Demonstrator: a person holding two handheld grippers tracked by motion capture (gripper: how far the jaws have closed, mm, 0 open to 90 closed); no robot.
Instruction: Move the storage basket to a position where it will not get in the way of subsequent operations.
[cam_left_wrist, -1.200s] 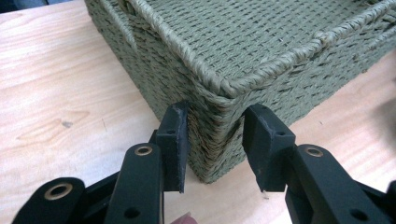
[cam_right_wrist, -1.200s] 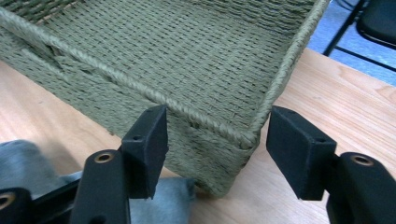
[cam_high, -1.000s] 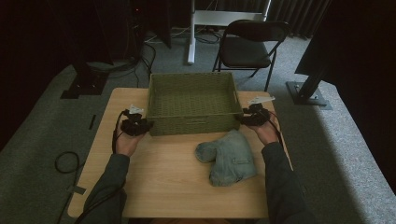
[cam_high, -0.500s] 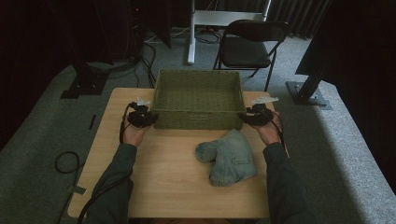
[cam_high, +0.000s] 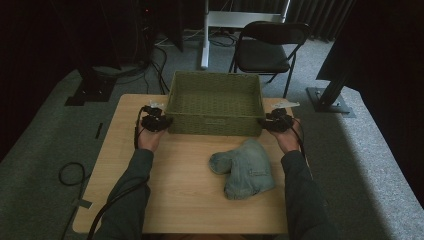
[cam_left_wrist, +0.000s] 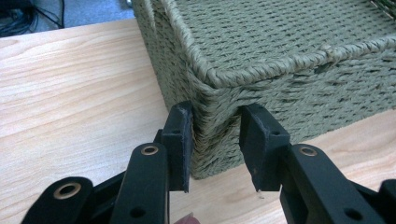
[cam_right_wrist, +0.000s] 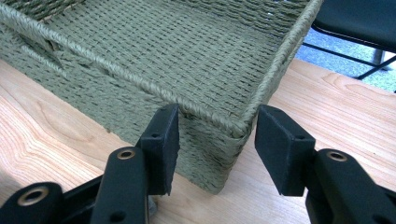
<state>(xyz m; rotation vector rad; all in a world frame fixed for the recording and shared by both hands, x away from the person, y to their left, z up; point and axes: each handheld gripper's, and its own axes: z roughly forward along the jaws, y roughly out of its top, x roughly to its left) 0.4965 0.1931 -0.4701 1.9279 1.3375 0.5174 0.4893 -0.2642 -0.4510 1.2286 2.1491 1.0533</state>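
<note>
From the high view, a green woven basket (cam_high: 215, 102) sits at the far middle of the wooden table (cam_high: 165, 195), and a person reaches to its two near corners. The left gripper (cam_high: 164, 122) is at the near left corner, the right gripper (cam_high: 263, 124) at the near right one. A crumpled piece of blue denim (cam_high: 245, 169) lies on the table in front of the basket, nearer the right forearm. Beyond the table stands a black folding chair (cam_high: 270, 50). A small patch shows on the basket's front wall; I cannot read anything on it.

The left gripper view brings the corner close, which the high view cannot: the left gripper (cam_left_wrist: 215, 140) straddles the basket (cam_left_wrist: 289, 60) corner, one jaw on each wall. The left-hand pad lies against the weave and the other sits at the wall; whether they press I cannot tell. The basket's bottom edge rests on the table (cam_left_wrist: 70, 93).

In the right gripper view, the right gripper (cam_right_wrist: 217, 149) has its jaws about half open around the other basket (cam_right_wrist: 187, 51) corner. They have just been closing, with the corner between them; the right-hand pad stands just off the wall. A chair leg shows at the top right.
</note>
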